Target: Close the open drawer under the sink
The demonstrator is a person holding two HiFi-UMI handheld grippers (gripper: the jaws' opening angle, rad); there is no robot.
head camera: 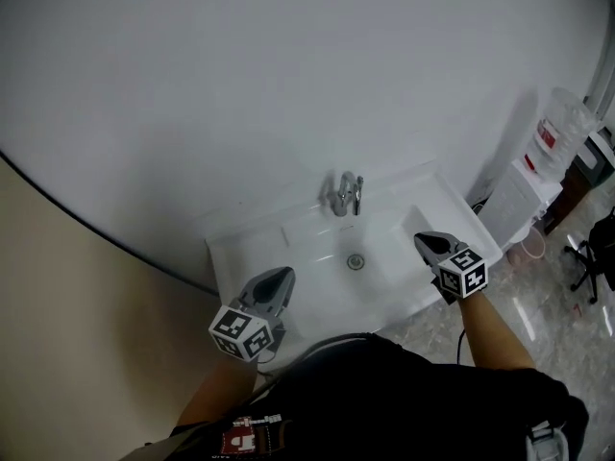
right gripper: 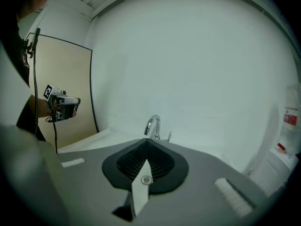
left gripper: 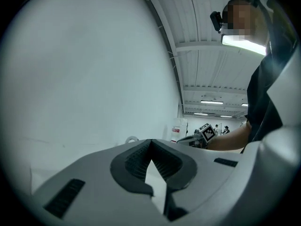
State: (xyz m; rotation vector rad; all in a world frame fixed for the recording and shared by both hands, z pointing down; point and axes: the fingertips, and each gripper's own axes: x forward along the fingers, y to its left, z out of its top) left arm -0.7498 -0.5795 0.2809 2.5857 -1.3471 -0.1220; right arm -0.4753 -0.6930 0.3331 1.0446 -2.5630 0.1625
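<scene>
The drawer shows in no view, and I judge it sits hidden beneath the white rectangular ceramic sink (head camera: pixel 288 230) and the person's dark torso. The left gripper (head camera: pixel 282 275) and right gripper (head camera: pixel 423 241) hover at the basin's front corners, both pinched shut and empty. They look parked high, with no reach down under way.

The white sink (head camera: pixel 242 251) carries a chrome faucet (head camera: pixel 346 196) at its back and, seemingly, a round drain (head camera: pixel 356 261).
</scene>
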